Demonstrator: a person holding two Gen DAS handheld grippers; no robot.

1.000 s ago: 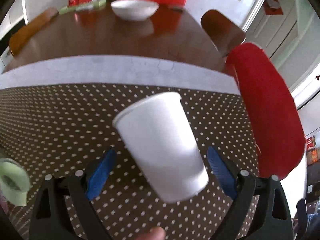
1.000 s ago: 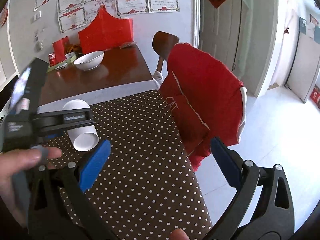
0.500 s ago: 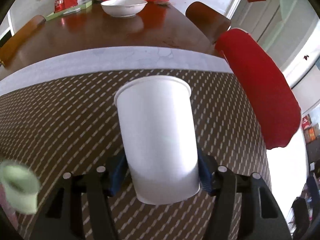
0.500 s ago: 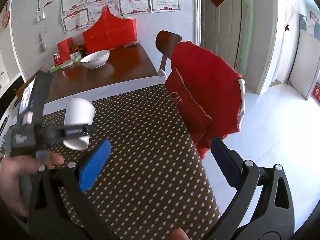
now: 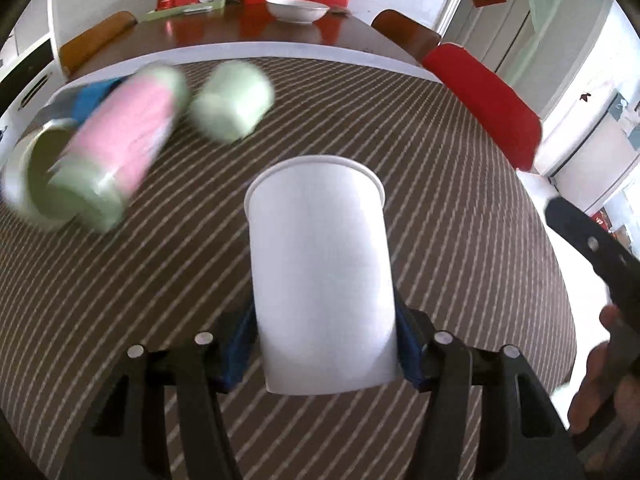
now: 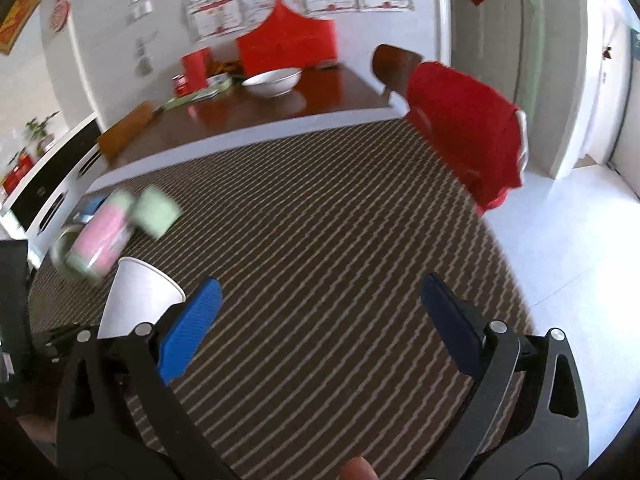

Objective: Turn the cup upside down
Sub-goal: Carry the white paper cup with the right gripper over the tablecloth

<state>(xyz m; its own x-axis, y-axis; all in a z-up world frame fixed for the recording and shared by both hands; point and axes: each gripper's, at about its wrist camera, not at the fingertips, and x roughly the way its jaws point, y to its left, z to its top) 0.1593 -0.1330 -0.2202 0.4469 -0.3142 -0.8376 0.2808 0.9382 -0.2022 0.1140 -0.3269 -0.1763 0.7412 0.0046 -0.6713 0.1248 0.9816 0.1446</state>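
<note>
A white paper cup (image 5: 320, 276) is clamped between my left gripper's blue pads (image 5: 236, 344), near its base. Its rim points away from me, over the dotted tablecloth (image 5: 440, 168). My left gripper (image 5: 324, 348) is shut on it. In the right wrist view the same cup (image 6: 136, 300) shows at the lower left, rim tilted up to the right, held above the cloth. My right gripper (image 6: 320, 316) is open and empty, its blue pads (image 6: 188, 324) wide apart over the cloth.
A pink and green cup (image 5: 116, 152) and a green cup (image 5: 232, 104) lie blurred at the left of the cloth. A white bowl (image 5: 298, 10) stands on the wooden table behind. A chair with red cloth (image 6: 464, 132) stands at the right edge.
My left gripper has closed on the white cup and lifted it. The view has swung, bringing the pink and green cups into sight. My right gripper stays open.
</note>
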